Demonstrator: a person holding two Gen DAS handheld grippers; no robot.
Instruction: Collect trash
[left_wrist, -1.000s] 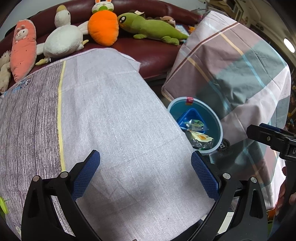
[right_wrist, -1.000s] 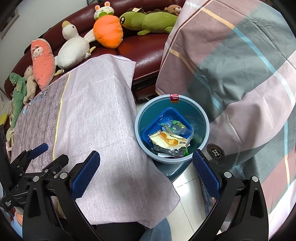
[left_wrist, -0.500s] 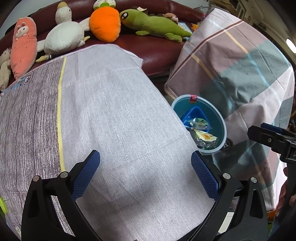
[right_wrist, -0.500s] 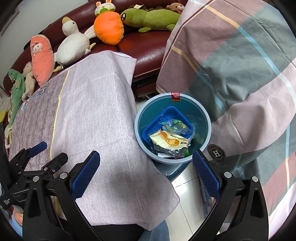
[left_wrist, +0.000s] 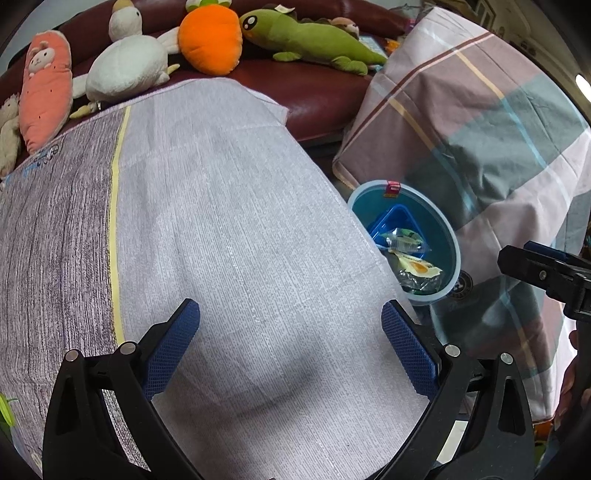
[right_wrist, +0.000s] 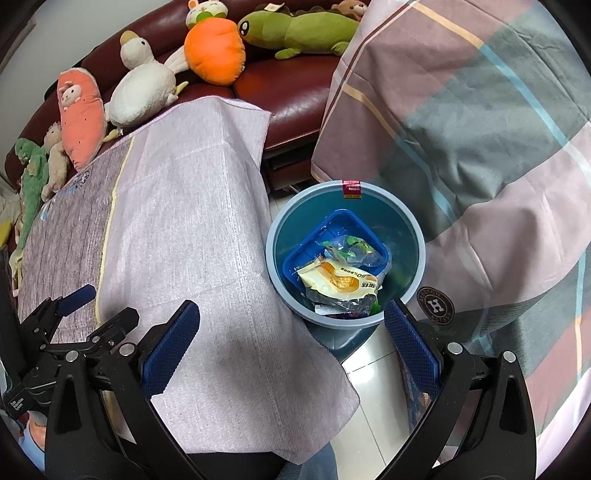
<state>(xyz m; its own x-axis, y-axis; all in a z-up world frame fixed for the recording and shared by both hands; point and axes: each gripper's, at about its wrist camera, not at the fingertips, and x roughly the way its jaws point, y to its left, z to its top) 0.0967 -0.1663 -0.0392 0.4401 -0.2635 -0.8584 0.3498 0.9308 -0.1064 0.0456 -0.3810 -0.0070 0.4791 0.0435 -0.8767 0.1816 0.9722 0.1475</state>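
- Right wrist view, nearest: the right gripper (right_wrist: 291, 332) hangs spread wide and empty above the table edge, with the floor tile (right_wrist: 364, 373) below.
- Left wrist view, nearest: the left gripper (left_wrist: 290, 332) is likewise spread and empty, over the bare grey tablecloth (left_wrist: 229, 229).
- Just beyond the table's corner sits the blue trash bin (right_wrist: 275, 273) on the floor, holding a blue plastic tray (right_wrist: 343, 225), a yellow snack wrapper (right_wrist: 340, 280) and a clear green-printed wrapper (right_wrist: 351, 249).
- No loose trash shows on the cloth, so collection looks close to finished.
- Beside the bin a plaid sheet (right_wrist: 461, 129) drapes over furniture; farther back, a plush duck (right_wrist: 142, 92) and plush carrot (right_wrist: 216, 51) line the maroon sofa (right_wrist: 295, 85).
- Risk: the bin stands tight against the hanging cloth, and a gripper reaching in could snag the fabric or tip the bin.
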